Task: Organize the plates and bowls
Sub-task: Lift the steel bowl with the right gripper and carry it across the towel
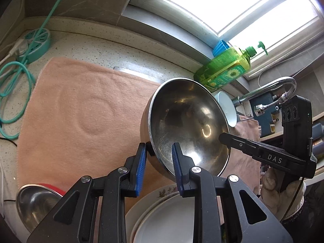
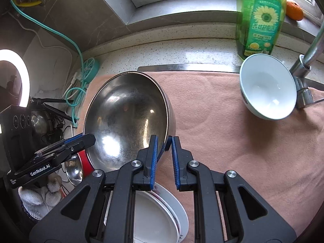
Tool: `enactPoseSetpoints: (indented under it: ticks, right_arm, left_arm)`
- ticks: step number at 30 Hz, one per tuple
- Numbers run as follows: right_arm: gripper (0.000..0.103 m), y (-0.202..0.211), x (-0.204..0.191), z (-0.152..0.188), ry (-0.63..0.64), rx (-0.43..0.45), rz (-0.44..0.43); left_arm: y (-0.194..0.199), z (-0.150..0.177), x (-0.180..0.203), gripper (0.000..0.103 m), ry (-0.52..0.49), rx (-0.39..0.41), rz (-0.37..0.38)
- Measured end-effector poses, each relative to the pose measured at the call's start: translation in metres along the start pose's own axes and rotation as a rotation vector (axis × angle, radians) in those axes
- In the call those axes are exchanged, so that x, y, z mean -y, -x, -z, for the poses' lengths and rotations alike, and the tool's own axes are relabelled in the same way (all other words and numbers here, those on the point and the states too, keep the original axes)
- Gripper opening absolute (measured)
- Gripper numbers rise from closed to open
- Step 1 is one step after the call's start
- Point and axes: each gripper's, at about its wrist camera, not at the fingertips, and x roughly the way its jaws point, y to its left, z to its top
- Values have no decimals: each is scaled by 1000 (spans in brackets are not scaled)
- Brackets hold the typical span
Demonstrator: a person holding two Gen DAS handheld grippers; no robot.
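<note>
A large steel bowl [image 1: 188, 121] [image 2: 127, 119] hangs in the air above the pink towel [image 1: 81, 105] [image 2: 232, 133], held by both grippers. My left gripper [image 1: 160, 147] is shut on its near-left rim, one blue pad inside and one outside. My right gripper [image 2: 163, 141] is shut on the opposite rim; it shows in the left wrist view [image 1: 224, 137]. The left gripper shows in the right wrist view [image 2: 89, 138]. White plates [image 1: 162, 216] [image 2: 160, 216] are stacked below. A white bowl [image 2: 267, 87] [image 1: 227, 107] stands on the towel near the tap.
A small steel bowl [image 1: 34, 202] [image 2: 74, 170] sits on something red at the left. A green soap bottle [image 1: 224, 68] [image 2: 259, 18] stands by the window. The tap [image 1: 269, 89] [image 2: 303, 70], a teal power strip [image 1: 36, 44] and cables lie around the towel.
</note>
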Motion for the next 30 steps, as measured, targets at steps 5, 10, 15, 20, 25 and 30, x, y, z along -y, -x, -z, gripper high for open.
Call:
enactPoseSetpoints:
  ticks: [5,10,15,20,25,30]
  right_arm:
    - [14,18,31,22,-53,34,43]
    - [14,31,67,41,-127,48,78]
    - [14,39,100,62,-198,49,98]
    - [14,42,123,81,-256,46,115]
    - [14,45,136,96,-292,39,119]
    - [14,40,145,108,-324,22,106]
  left_arm:
    - [-24,9,32,24,-74,-59,18]
    - [-50,20,62,24,-143,-127,30]
    - [-72,31,89,24,-204,-186,50]
    - [-86,41,110,24,-262,-231,58]
    - [-88,47,123,24,-292,-244,74]
    - [-93,50,128,24,-307,-257,79]
